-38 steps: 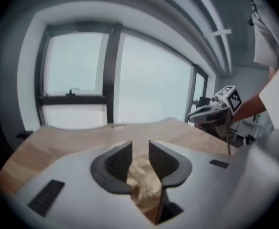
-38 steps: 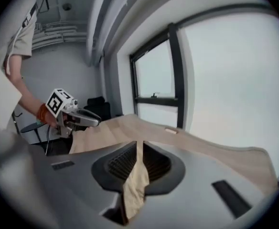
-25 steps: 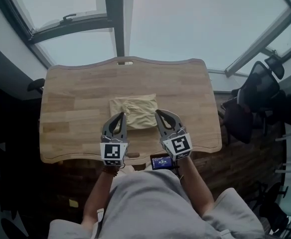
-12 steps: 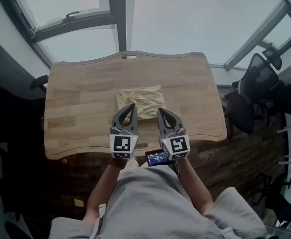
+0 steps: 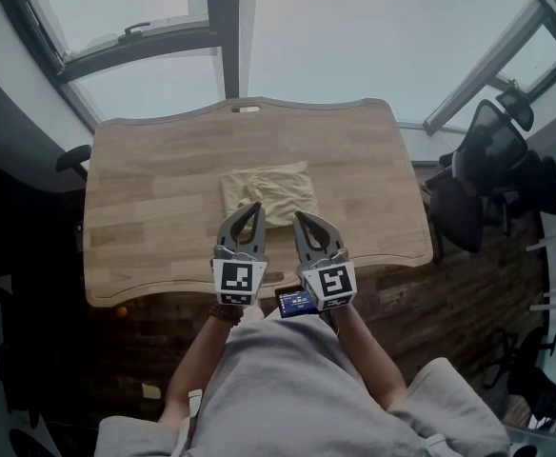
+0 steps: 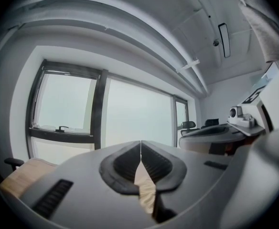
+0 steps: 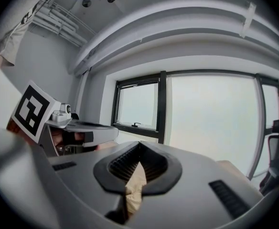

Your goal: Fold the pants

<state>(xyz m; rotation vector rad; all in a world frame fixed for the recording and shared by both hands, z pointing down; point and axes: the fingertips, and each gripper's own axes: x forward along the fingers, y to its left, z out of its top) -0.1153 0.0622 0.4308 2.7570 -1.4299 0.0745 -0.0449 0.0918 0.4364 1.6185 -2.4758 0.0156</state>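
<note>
The tan pants (image 5: 268, 193) lie folded into a small rectangle in the middle of the wooden table (image 5: 154, 188). My left gripper (image 5: 256, 207) and right gripper (image 5: 297, 216) hover side by side at the bundle's near edge, both pointing away from me. Each is shut with nothing between its tips. In the left gripper view the jaws (image 6: 140, 151) meet in a thin line, and a strip of tan cloth (image 6: 144, 187) shows past them. The right gripper view shows the same: closed jaws (image 7: 140, 150) with tan cloth (image 7: 134, 187) beyond.
Dark office chairs (image 5: 492, 165) stand right of the table, and another chair (image 5: 71, 160) at its left. A small device with a lit screen (image 5: 296, 302) sits below the right gripper at the table's near edge. Large windows run beyond the far edge.
Both grippers have drawn closer together in front of the bundle; the right one shifted left. The pants stay where they lay.
</note>
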